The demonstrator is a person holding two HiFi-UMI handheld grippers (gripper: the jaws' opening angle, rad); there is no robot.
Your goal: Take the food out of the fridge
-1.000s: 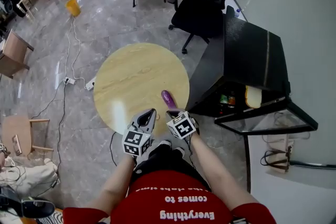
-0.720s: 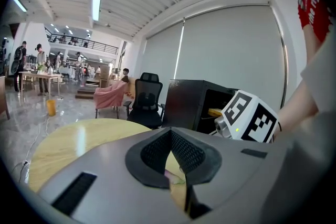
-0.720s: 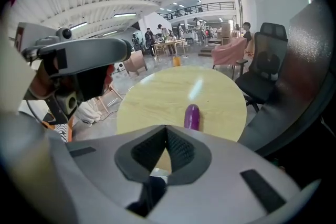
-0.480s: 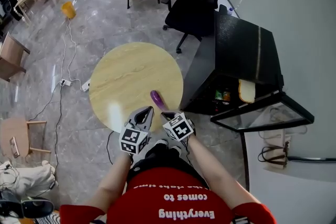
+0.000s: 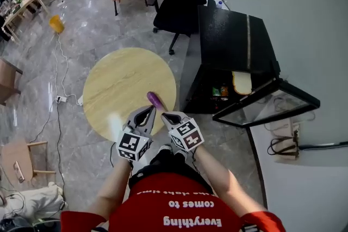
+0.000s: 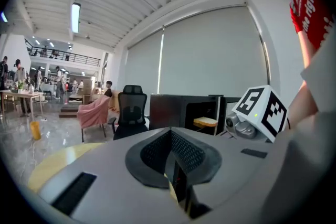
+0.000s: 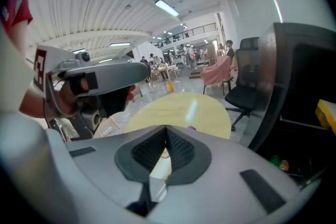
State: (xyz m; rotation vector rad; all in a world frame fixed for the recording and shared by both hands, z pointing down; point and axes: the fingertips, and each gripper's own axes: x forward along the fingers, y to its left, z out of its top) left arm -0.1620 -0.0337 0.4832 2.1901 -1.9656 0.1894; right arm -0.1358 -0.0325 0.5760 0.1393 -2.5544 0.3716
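Now purple glossy eggplant (image 5: 154, 99) seen at right edge of table (image 5: 117, 84); left gripper (image 5: 148, 111), right gripper (image 5: 166, 116) found closed, nothing held.

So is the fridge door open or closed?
Open. The fridge has its door swung out wide, and you can see the bread inside.

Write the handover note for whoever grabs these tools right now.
Tools: left tool shut, empty; right tool shut, empty. Both are held over the near edge of the round table.
Things: purple eggplant lies on the table. The fridge has its door open, with the bread on a shelf and small items beside it, too small to identify.
Done: eggplant out.
Left: bread and small items.
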